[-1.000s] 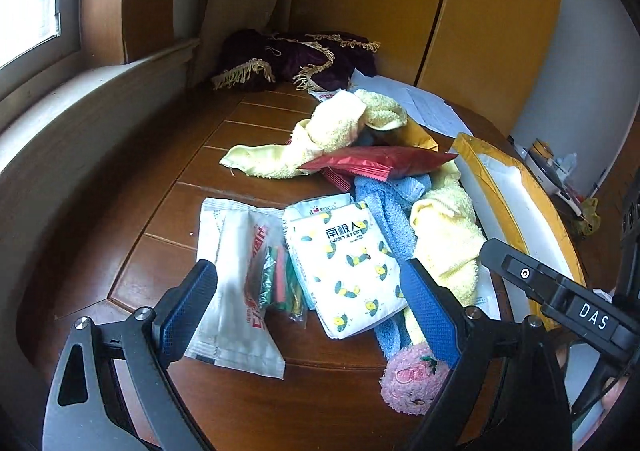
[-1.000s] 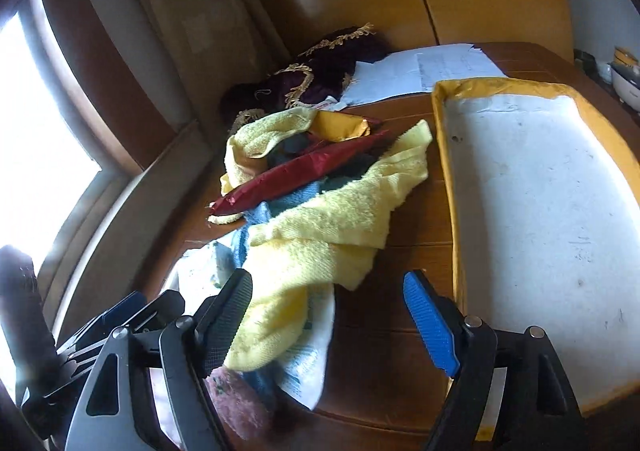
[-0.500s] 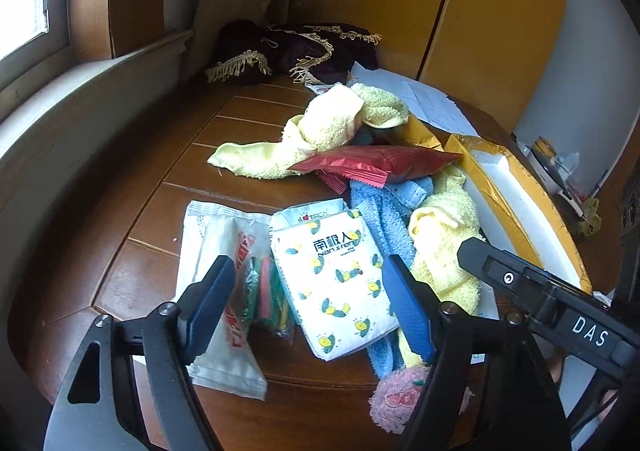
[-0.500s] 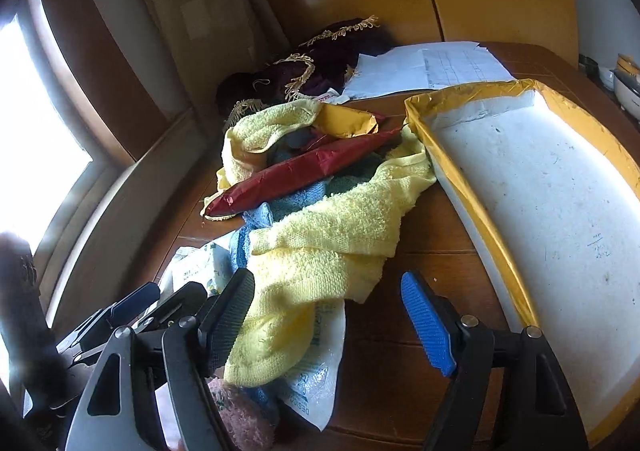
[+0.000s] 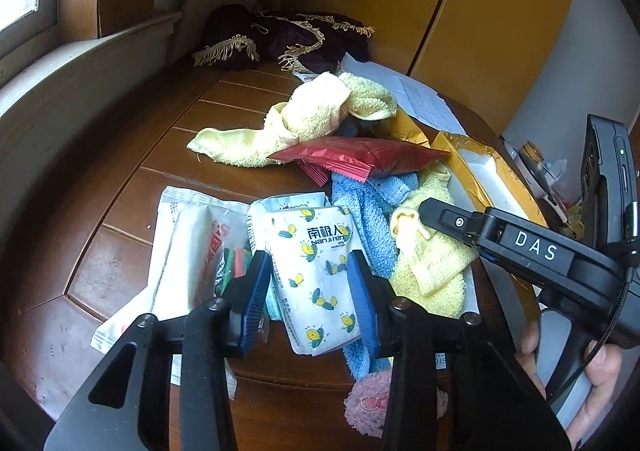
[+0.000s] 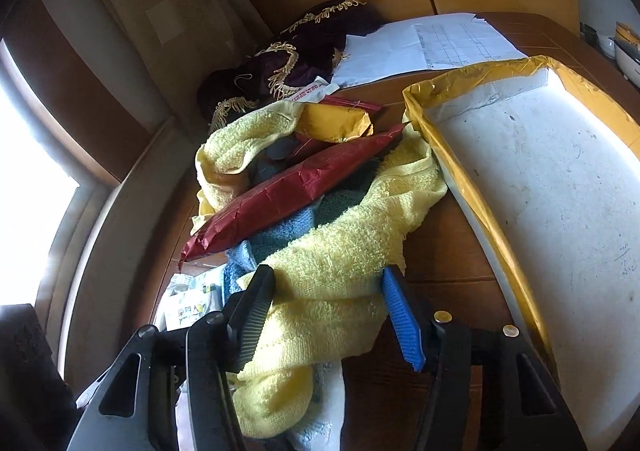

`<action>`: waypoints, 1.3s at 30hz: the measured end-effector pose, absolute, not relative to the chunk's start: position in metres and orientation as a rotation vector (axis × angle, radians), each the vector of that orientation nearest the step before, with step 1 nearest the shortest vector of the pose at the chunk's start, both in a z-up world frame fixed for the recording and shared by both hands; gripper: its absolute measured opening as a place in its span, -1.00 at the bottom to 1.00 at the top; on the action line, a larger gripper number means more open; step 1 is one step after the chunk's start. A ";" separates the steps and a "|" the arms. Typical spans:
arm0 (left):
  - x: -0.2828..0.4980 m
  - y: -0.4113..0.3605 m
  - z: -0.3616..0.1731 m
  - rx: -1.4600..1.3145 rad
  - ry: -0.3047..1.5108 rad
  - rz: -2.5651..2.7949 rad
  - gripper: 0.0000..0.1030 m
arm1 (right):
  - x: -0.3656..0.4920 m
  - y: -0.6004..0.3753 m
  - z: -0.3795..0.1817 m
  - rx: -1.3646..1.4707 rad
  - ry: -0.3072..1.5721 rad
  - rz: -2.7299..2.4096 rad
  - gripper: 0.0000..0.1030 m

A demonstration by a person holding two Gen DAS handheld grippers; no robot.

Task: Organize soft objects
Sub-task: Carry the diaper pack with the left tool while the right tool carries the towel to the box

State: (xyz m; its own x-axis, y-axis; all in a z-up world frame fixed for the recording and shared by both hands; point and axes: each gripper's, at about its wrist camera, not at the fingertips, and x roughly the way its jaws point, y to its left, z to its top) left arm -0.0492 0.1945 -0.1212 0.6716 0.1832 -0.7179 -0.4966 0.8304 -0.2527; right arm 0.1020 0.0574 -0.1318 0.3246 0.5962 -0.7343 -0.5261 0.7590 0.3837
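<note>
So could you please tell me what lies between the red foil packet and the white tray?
In the right wrist view, a yellow towel fills the stretch from the red foil packet to the white tray.
</note>
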 end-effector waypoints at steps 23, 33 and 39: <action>-0.053 0.187 -0.064 -0.638 0.595 0.083 -0.70 | 0.068 -0.043 -0.020 0.154 0.634 0.886 -0.90; 0.047 0.126 -0.053 -0.656 0.665 -0.131 -0.70 | 0.116 -0.106 -0.020 0.016 0.632 0.638 -0.89; 0.105 0.085 -0.097 -0.620 0.832 -0.176 -0.70 | 0.145 -0.107 -0.098 -0.083 0.785 0.438 -0.89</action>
